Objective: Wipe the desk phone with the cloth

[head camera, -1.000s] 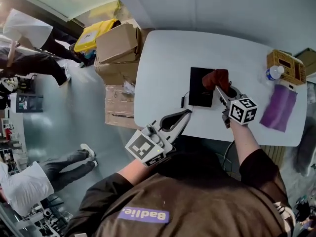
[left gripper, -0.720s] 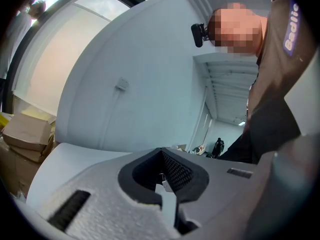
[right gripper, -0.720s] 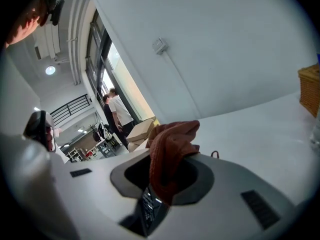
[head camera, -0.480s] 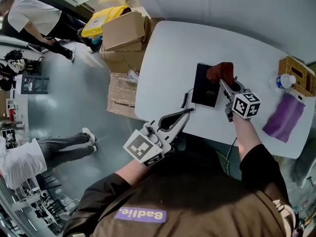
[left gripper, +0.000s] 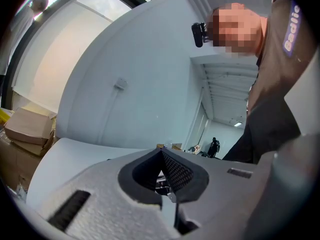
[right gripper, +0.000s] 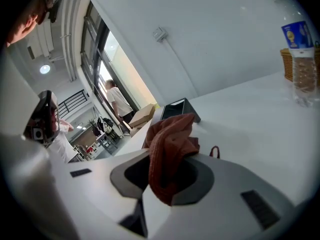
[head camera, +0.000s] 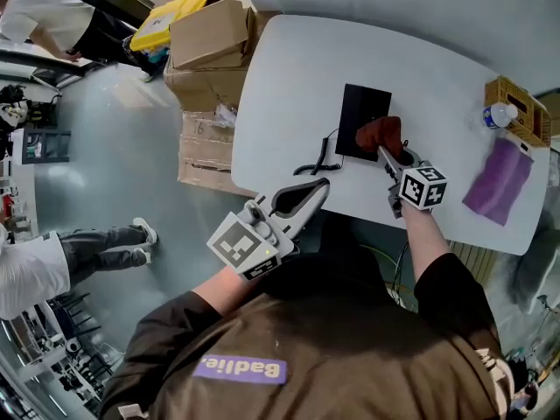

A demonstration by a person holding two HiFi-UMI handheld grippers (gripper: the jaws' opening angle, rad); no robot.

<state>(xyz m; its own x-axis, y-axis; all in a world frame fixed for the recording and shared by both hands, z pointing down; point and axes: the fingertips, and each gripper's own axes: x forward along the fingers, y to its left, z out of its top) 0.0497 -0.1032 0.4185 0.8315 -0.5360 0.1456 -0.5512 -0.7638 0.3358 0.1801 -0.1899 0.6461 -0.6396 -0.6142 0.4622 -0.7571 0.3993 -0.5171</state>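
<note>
desk phone [head camera: 363, 121] on white table [head camera: 289, 86] (boxes [head camera: 210, 38] on floor [head camera: 114, 164])

No word or number can be read with certainty. A purple patch [head camera: 241, 369] with white lettering sits on the chest of the person's brown shirt [head camera: 332, 357]. It appears upside down in the head view and is not read off here. The clear bottle [right gripper: 301, 59] on the counter [head camera: 289, 86] wears a blue label with a yellow mark, its print too small to read. The left hand-held gripper [head camera: 320, 185] and right hand-held gripper [head camera: 382, 151] each carry a cube of black-and-white square markers, patterns rather than letters.
</note>
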